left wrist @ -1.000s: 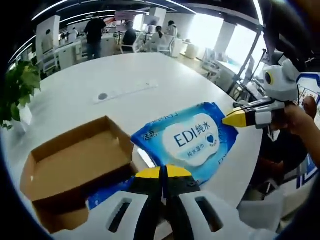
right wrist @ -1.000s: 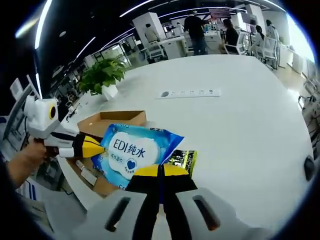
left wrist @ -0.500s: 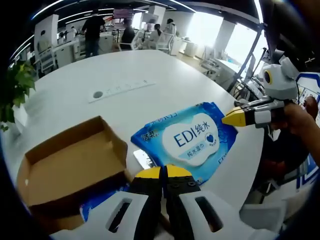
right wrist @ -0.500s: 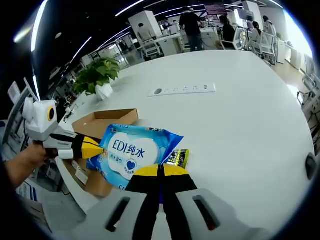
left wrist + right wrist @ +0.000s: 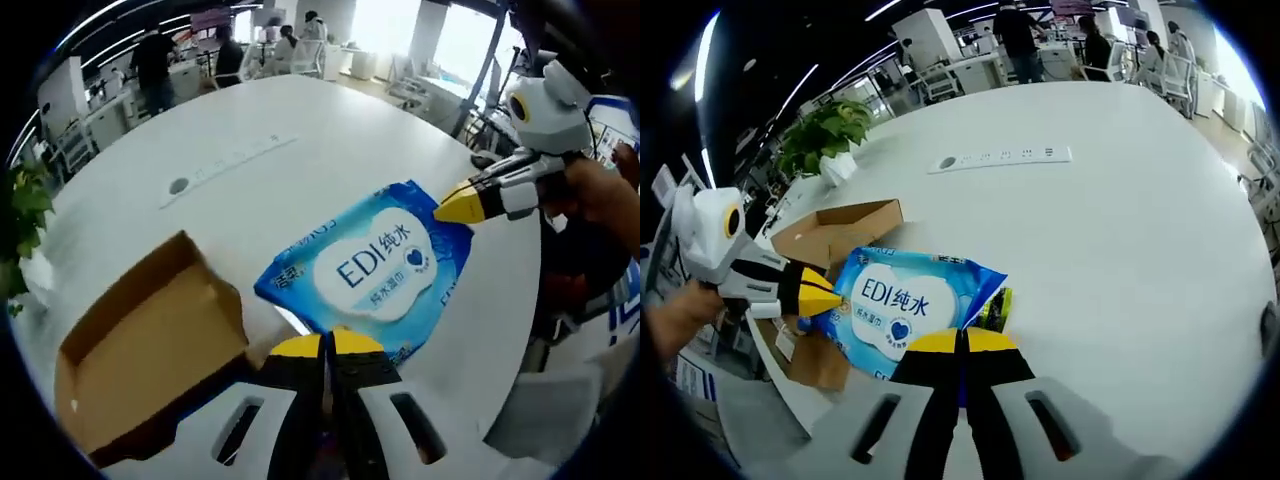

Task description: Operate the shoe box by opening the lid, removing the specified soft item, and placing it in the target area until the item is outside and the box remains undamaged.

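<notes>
Two hand-held grippers, left (image 5: 323, 345) and right (image 5: 962, 342), each clamp shut on opposite ends of your wet-wipes pack (image 5: 372, 265), carrying it level above the tabletop (image 5: 1120, 200), clear of the open shoe box (image 5: 140, 350).

A blue wet-wipes pack (image 5: 372, 266) (white label reading "EDI") is held flat above the white table, beside the open brown cardboard shoe box (image 5: 140, 352).
</notes>
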Available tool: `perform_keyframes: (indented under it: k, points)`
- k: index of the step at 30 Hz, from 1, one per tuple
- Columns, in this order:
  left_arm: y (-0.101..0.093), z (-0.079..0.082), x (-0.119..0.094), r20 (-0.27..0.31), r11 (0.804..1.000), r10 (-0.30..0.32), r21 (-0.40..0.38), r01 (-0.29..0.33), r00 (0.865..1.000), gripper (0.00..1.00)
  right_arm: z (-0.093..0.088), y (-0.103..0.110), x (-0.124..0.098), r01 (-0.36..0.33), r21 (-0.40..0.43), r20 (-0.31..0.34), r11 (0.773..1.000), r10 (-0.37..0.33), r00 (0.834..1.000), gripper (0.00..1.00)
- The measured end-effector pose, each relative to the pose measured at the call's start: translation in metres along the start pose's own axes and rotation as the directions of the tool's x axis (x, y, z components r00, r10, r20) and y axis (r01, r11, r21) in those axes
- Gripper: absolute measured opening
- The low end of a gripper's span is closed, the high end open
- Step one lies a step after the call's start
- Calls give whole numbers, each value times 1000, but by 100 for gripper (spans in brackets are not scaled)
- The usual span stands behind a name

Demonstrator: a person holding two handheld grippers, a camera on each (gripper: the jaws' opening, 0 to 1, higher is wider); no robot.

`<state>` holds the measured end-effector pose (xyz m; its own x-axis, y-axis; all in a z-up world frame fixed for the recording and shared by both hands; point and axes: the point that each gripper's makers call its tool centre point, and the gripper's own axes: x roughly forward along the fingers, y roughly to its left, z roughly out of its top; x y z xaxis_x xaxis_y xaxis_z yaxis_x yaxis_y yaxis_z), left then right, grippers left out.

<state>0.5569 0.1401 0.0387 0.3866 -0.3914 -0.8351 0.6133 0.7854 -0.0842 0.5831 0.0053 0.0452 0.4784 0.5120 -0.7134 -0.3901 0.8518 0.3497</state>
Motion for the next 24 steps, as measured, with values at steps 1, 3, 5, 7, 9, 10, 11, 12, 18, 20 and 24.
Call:
perform_keyframes:
  k: [1,3,5,7,9,10,11,12,18,20,24]
  points:
    - [0,-1,1,-11,1000,1,20,0,1000,0,-1,-1,1,0,2,-3,1000,0,1000,0]
    - [-2,-3,5,-30,999,-2,38,4,1000,0,-4,-1,3,3,2,-11,1000,-3,1000,0]
    - [-2,-5,9,-47,999,-1,52,3,999,0,-6,-1,5,-8,5,-13,1000,8,1000,0]
    - [0,-10,14,-72,999,-2,51,6,997,0,-8,0,8,-16,22,-19,1000,16,1000,0]
    - [-1,-13,18,-81,998,-5,56,9,997,0,-9,0,11,-9,14,-22,1000,9,1000,0]
    - [-2,-13,18,-83,998,-5,57,10,997,0,-9,-1,12,0,4,-23,1000,1,1000,0]
    - [-3,-13,19,-88,998,-2,66,8,996,0,-11,-2,14,6,-3,-29,1000,-6,1000,0]
    - [-2,-13,20,-95,997,3,82,4,995,0,-12,-3,16,7,-2,-30,1000,-7,1000,0]
    - [-1,-16,27,-122,994,6,105,7,993,0,-20,-8,21,13,2,-46,1000,-13,999,0]
    - [-3,-17,30,-133,992,8,124,8,991,0,-22,-11,24,15,7,-51,1000,-15,999,0]
    - [-4,-20,35,-144,992,1,125,17,990,0,-24,-15,26,17,15,-50,1000,-17,999,0]
